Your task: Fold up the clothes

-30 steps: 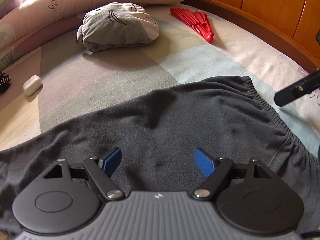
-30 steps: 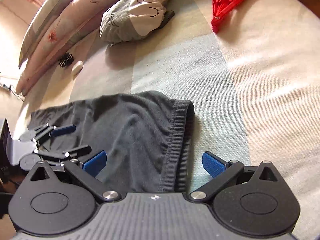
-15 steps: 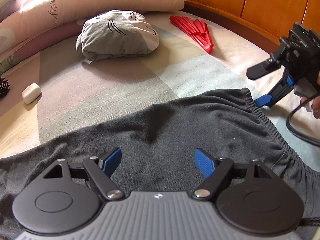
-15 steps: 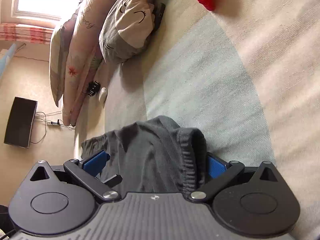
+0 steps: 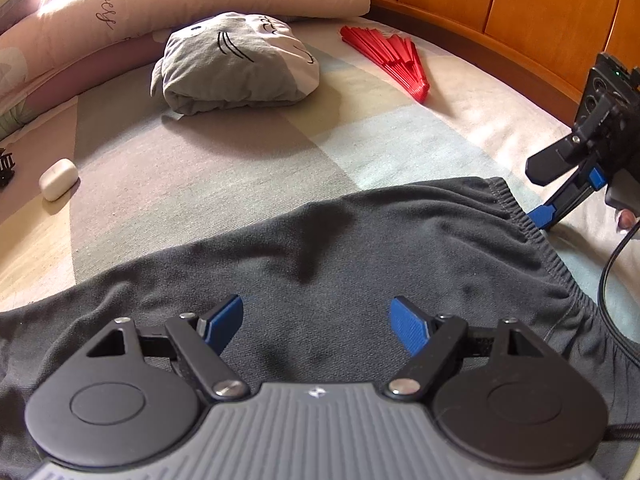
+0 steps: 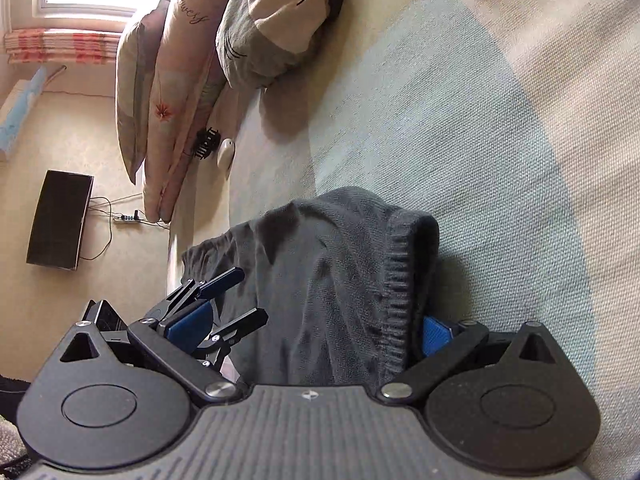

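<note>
Shorts [image 5: 360, 264]: one dark pair under two claws, left [image 5: 316, 320] gaping empty, right [image 6: 304, 332] straddling waistband.

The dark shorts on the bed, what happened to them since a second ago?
The right hand-held gripper swung in and tipped sideways, straddling the dark shorts' waistband corner, which now bunches up between its fingers. The left hand-held gripper stayed open over the shorts. Pillow and fan unmoved.

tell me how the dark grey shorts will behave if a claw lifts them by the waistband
The dark grey shorts will probably droop limply: the cloth already wrinkles and sags. The elastic waistband looks thicker and ribbed, likely a firmer hold. They seem light, and unlikely to slip off the bed sheet.
</note>
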{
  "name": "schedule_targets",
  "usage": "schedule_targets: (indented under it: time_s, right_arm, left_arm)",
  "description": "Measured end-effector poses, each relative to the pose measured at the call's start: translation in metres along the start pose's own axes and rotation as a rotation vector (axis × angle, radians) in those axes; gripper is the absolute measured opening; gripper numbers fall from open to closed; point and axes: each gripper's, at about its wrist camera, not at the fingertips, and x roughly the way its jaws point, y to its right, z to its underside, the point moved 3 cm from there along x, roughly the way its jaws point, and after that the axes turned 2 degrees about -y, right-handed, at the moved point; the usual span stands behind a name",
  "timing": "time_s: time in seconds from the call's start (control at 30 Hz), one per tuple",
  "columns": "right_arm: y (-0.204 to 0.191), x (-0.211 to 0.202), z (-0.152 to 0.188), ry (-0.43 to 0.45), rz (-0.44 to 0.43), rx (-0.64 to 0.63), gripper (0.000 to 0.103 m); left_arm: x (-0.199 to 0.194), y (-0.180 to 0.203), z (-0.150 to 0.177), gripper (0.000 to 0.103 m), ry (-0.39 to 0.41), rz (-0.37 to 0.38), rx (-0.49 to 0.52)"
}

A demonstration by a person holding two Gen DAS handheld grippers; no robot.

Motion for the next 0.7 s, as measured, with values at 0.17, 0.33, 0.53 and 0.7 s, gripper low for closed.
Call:
schedule_targets:
  time_s: [0.17, 0.33, 0.53, 0.7]
  right_arm:
    - [0.000, 0.010, -0.029, 0.041, -0.040, -0.018, 0.103]
    - [0.003, 0.002, -0.010, -0.011, -0.078, 0.003, 0.103]
    - [0.004, 0.004, -0.002, -0.007, -0.134, 0.022, 0.103]
    - [0.000, 0.012, -0.015, 0.016, -0.125, -0.009, 0.100]
  left_arm:
    - [0.001, -0.001, 0.003, 0.081, -0.010, 0.003, -0.002]
    - [-0.002, -0.003, 0.005, 0.081, -0.009, 0.012, -0.011]
    - [0.000, -0.009, 0.008, 0.081, -0.010, 0.016, -0.035]
    - [-0.001, -0.006, 0.010, 0.081, -0.018, 0.018, -0.026]
